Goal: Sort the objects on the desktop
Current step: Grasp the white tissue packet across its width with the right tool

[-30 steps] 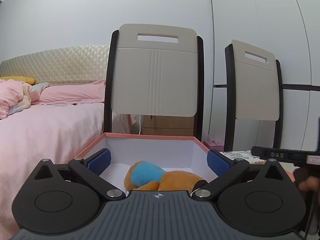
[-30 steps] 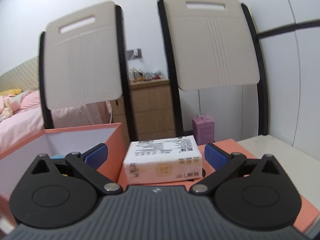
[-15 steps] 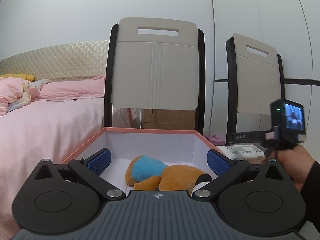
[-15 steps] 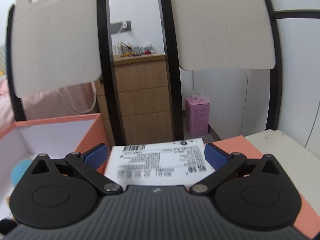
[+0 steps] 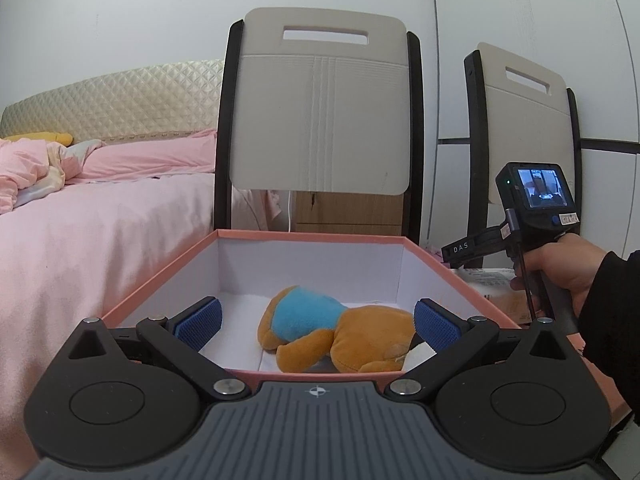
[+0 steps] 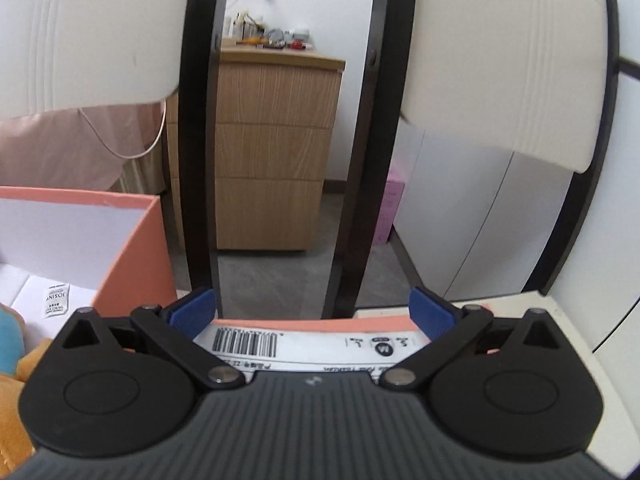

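A plush toy (image 5: pixel 340 332) was seen lying inside the pink box (image 5: pixel 312 236) at lower centre, between the spread, empty jaws of the left gripper (image 5: pixel 316 320). At the bottom of the right wrist view, a tissue pack (image 6: pixel 304 346) lay crosswise between the parted jaws of the right gripper (image 6: pixel 312 312), the nearer tool, nothing being gripped

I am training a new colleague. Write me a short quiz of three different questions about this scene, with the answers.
1. True or false: the plush toy lies inside the pink box.
2. What lies under the right gripper? A) tissue pack B) cup C) book
3. Fill in: both the left gripper and the right one have their jaws ____.

Key: 1 true; 2 A, the tissue pack; 3 open.
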The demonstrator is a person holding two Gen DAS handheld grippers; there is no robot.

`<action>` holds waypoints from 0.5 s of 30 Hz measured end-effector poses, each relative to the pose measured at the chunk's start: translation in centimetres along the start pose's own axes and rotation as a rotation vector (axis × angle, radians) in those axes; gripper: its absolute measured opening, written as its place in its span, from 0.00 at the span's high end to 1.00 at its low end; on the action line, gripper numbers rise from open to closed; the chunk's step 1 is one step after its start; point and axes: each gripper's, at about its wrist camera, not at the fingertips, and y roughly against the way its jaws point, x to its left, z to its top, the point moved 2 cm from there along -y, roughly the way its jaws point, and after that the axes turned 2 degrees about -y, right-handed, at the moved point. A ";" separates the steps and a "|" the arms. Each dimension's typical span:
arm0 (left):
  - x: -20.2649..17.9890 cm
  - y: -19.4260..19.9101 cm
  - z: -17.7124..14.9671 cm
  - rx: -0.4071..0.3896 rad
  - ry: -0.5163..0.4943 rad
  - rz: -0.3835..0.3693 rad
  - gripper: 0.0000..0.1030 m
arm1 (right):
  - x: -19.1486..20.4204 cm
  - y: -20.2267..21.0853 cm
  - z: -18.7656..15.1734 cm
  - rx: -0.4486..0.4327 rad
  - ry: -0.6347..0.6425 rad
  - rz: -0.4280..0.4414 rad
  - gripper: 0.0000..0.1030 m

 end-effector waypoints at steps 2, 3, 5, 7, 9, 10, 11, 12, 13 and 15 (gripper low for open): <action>0.1 0.0 0.0 0.004 0.001 0.001 0.00 | 0.2 -0.4 0.0 0.025 0.012 0.009 0.00; 0.1 0.0 0.1 0.003 0.002 0.002 0.00 | 0.4 -0.5 -0.1 0.031 0.026 0.007 0.00; 0.1 0.1 0.2 -0.004 0.005 0.001 0.00 | 0.6 -0.4 -0.2 0.041 0.057 0.004 0.00; 0.1 0.1 0.2 -0.005 0.005 -0.001 0.00 | 0.6 -0.1 -0.4 0.047 0.077 0.005 0.00; 0.1 0.1 0.2 -0.004 0.006 -0.003 0.00 | 0.6 0.4 -0.7 0.051 0.095 0.005 0.00; 0.1 0.1 0.2 -0.006 0.004 -0.003 0.00 | 0.6 0.7 -0.9 0.051 0.105 0.005 0.00; 0.0 0.2 0.2 -0.009 0.002 -0.004 0.00 | 0.5 1.0 -0.9 0.051 0.116 0.003 0.00; 0.0 0.3 0.2 -0.011 0.000 -0.005 0.00 | 0.4 1.3 -1.0 0.051 0.127 0.001 0.00; -0.1 0.3 0.2 -0.014 -0.002 -0.006 0.00 | 0.2 1.6 -1.1 0.051 0.136 -0.001 0.00; -0.4 0.5 0.3 -0.022 -0.011 -0.009 0.00 | 0.0 2.5 -1.6 0.053 0.151 -0.002 0.00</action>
